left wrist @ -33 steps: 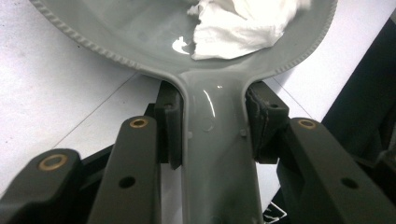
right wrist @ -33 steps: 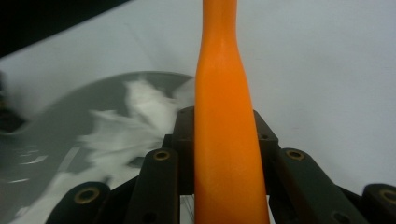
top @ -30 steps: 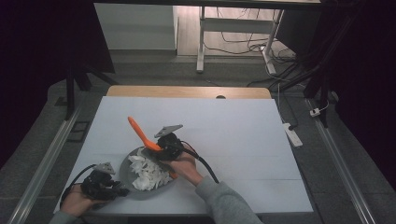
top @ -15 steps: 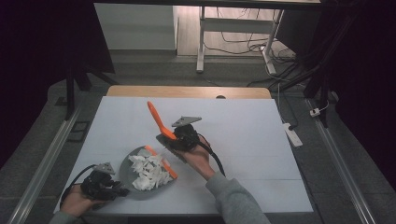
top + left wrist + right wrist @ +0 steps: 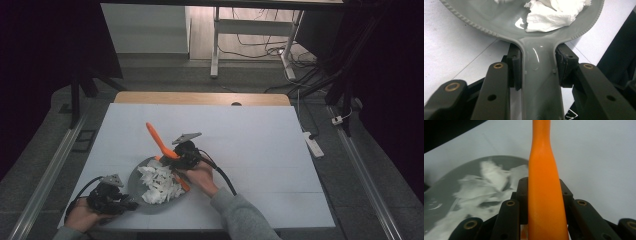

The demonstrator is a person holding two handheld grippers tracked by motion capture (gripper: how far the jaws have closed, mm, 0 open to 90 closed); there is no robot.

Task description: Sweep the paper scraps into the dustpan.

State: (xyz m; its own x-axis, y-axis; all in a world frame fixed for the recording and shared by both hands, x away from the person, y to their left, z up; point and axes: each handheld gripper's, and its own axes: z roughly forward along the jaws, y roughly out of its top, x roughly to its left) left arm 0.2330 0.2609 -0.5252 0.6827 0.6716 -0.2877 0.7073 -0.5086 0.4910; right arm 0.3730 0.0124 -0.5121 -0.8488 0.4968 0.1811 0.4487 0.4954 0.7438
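Grey pan of paper scraps steadied while an orange spatula hovers at its rim

Nearest, at 7 o'clock on the white worktop [image 5: 260,150], the left gripper [image 5: 116,200] has its fingers [image 5: 514,65] clenched on the flat handle of the shallow grey plastic frying pan [image 5: 506,25], which rests on the worktop with torn white paper pieces [image 5: 159,183] heaped in it. Just beyond, at the pan's 2 o'clock edge, the right gripper [image 5: 177,156] has its fingers [image 5: 522,195] grasping the long orange plastic spatula [image 5: 544,192], tilted with its free end up toward 11 o'clock. Judged risks: the light scraps could be flicked over the low rim if the spatula sweeps fast; the smooth, tapered spatula might twist or slide in the grip when pressed down; and a hard push could make the pan pivot about its narrow handle.
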